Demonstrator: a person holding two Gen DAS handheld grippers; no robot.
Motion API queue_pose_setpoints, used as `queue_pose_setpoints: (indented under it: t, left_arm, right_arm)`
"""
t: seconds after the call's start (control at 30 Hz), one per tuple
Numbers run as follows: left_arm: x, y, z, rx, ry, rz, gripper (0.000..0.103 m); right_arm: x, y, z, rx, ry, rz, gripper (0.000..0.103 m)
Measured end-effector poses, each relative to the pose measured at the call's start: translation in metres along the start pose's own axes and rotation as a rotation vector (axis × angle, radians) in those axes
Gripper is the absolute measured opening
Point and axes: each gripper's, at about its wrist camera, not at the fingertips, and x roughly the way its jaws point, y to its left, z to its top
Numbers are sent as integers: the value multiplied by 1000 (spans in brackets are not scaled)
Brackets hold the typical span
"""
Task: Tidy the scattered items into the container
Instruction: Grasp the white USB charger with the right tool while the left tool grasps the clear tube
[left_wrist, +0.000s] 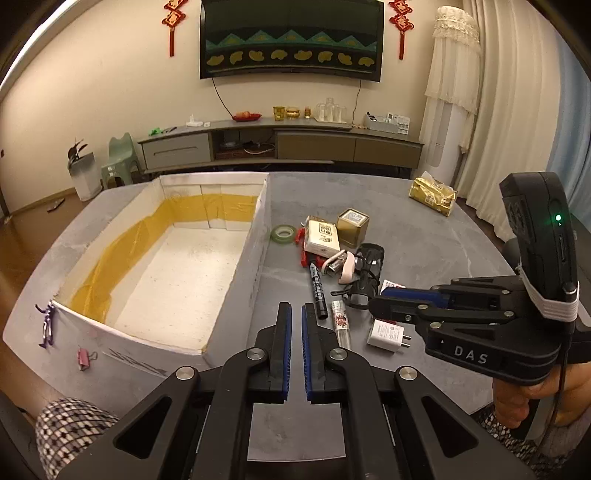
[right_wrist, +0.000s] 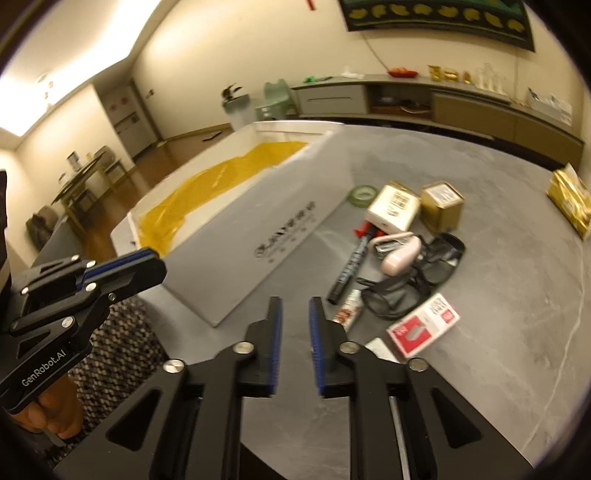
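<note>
- The shallow white cardboard box lined with yellow tape (left_wrist: 177, 273) sits empty on the grey stone tabletop (left_wrist: 332, 192), its top open to receive things.
- Scattered small items, including a black marker pen (left_wrist: 317, 291), lie in a cluster just right of it.
- The left tongs (left_wrist: 296, 314) hover nearly closed and empty; the right tongs (right_wrist: 295, 306) are narrowly parted, empty, aimed at the cluster.

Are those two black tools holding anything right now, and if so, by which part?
Nothing is held. The left tool and the right tool both show an empty gap between their blue pads, and the scattered items lie on the table beside the empty box.
</note>
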Motion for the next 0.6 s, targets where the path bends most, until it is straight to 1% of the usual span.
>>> queue_pose_setpoints:
  t: [0.03,0.1,0.17,0.23,0.3,0.33,0.4,0.47,0.57,0.6]
  left_arm:
    - [3,0,0,-4,2,-2,6]
    - [7,-1,0,-7,3,-7,6]
    - [12,-1,1,-13,4,-9,8]
    - [16,-1,1,-15,10,-15,10]
    - [20,-1,1,-14,12,-15,17]
    - [21,-1,1,-13,16,-20,23]
    - [25,0,0,-23,21,-27,26]
    - [32,0,-1,-19,43,-42,32]
    - [48,-7,-4,-2,77,-69,42]
    - [54,-10,-5,8,87,-78,42]
  right_arm:
    - [-1,-4,0,15,-3,-6,39]
    - [-1,-11,0,34,-6,-16,40]
    - [-1,-16,0,48,-3,-31,47]
    - [1,-21,0,60,1,-42,47]
    - [2,-24,0,68,8,-49,48]
    - [3,-25,1,70,11,-54,48]
    - [4,-27,1,70,14,-70,50]
    - [5,-30,1,70,18,-99,51]
    - [7,-44,0,89,23,-173,53]
    - [9,-51,0,99,29,-192,54]
